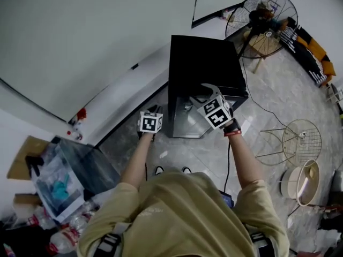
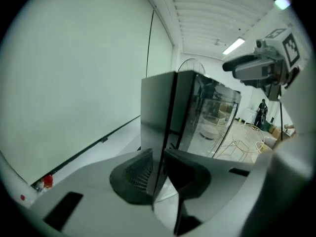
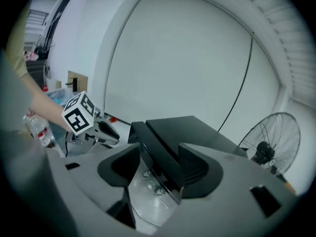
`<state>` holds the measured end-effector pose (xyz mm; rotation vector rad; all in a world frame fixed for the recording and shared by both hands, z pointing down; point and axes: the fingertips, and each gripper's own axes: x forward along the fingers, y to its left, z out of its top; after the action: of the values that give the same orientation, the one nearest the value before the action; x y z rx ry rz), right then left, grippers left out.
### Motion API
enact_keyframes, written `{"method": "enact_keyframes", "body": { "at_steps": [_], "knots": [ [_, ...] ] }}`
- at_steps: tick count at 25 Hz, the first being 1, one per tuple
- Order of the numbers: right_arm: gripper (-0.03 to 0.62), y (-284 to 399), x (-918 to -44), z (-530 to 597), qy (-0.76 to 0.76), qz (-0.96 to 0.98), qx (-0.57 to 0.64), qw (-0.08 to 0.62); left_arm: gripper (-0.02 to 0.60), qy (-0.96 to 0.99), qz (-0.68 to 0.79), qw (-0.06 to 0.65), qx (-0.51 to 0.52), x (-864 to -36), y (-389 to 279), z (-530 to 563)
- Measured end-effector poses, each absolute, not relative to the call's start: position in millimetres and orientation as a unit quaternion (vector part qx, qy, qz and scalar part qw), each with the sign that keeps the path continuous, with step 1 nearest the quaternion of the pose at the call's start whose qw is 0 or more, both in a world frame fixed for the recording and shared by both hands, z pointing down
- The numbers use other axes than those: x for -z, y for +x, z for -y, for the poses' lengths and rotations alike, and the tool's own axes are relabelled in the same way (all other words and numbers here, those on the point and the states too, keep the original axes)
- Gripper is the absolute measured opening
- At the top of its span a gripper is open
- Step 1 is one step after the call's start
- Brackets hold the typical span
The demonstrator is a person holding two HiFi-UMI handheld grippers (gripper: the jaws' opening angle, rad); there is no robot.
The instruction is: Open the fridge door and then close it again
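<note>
A small black fridge [image 1: 203, 63] with a glass door [image 1: 185, 119] stands against the white wall. In the right gripper view the door's dark top edge [image 3: 155, 154] runs between my right gripper's [image 3: 160, 167] wide-apart jaws. Glass shows beside the left pad, so that gripper is open. The door seems slightly ajar from the fridge body [image 3: 192, 132]. My left gripper [image 1: 154, 110] hovers by the fridge's left front corner. Its jaws [image 2: 158, 167] are narrowly apart with nothing between them, and the fridge's corner [image 2: 170, 107] shows through the gap.
A standing fan [image 1: 261, 20] is behind the fridge on the right. A wire stool [image 1: 301, 139] and a white tub [image 1: 300, 182] sit on the tiled floor at the right. Boxes and bottles [image 1: 53, 191] crowd the left. A cable [image 1: 262, 108] trails across the floor.
</note>
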<state>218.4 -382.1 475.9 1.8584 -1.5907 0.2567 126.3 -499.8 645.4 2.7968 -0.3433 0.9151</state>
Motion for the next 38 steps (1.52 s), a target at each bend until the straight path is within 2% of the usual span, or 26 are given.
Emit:
{"method": "enact_keyframes", "body": {
  "at_steps": [7, 15, 23, 32, 38],
  "knots": [
    [0.214, 234, -444, 356, 0.802, 0.561, -0.111, 0.172, 0.066, 0.968, 0.131, 0.065, -0.203, -549, 121, 500],
    [0.129, 236, -414, 325, 0.852, 0.515, -0.079, 0.058, 0.043, 0.985, 0.123, 0.067, -0.104, -465, 128, 471],
    [0.072, 243, -406, 291, 0.884, 0.463, -0.067, 0.017, 0.025, 0.992, 0.106, 0.038, -0.054, -420, 137, 436],
    [0.025, 242, -406, 275, 0.894, 0.444, -0.061, -0.003, 0.02, 0.994, 0.099, 0.007, -0.048, -413, 151, 414],
    [0.023, 244, -406, 270, 0.894, 0.445, -0.059, -0.001, 0.02, 0.993, 0.104, 0.009, -0.05, -415, 156, 414]
  ]
}}
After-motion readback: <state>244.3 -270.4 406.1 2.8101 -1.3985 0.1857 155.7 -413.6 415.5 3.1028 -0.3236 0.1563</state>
